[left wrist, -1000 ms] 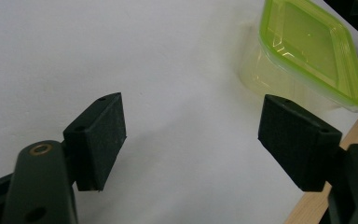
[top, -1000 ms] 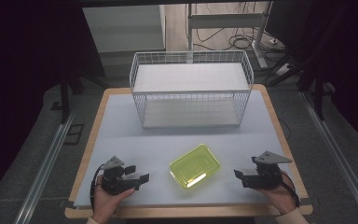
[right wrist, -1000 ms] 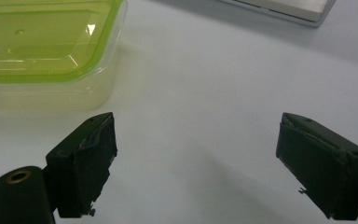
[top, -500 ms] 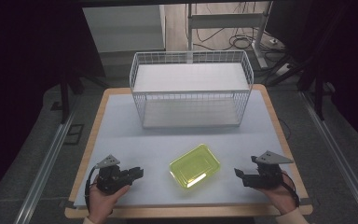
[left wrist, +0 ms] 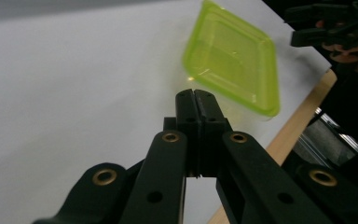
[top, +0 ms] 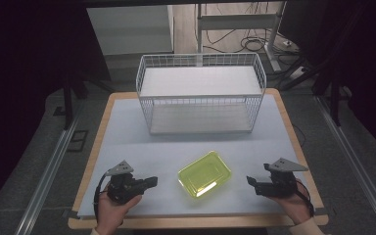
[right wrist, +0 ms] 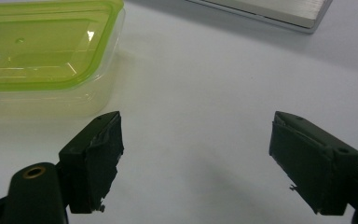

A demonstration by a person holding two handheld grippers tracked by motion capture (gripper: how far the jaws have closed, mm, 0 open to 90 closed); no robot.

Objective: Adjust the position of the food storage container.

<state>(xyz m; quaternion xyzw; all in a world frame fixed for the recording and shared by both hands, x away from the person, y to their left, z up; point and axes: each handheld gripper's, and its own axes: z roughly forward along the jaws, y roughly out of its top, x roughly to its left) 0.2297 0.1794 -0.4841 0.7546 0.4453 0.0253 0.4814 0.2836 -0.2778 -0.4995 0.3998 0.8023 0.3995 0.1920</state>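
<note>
A yellow-green lidded plastic box (top: pixel 204 174) lies on the white mat near the front edge, between the two hands. My left gripper (top: pixel 152 182) is to its left, pointing toward it and a short way off. Its jaws have just been closing and now press together with nothing between them (left wrist: pixel 196 100). The box (left wrist: pixel 235 56) lies just beyond those tips. To the right of the box, my right gripper (top: pixel 248 181) stands open (right wrist: pixel 196 158) and empty. The box (right wrist: pixel 42 42) sits ahead of its left fingertip (right wrist: pixel 95 158).
A white wire basket (top: pixel 200 93) stands at the back middle of the table, its base (right wrist: pixel 270 9) showing far off in the right gripper view. The wooden table edge (top: pixel 196 223) runs close behind both hands. The right hand's gripper (left wrist: pixel 326 23) shows beyond the box in the left gripper view.
The left gripper's jaws went from wide open to fully shut, and that hand rose a little. The right gripper and the box stayed put.
</note>
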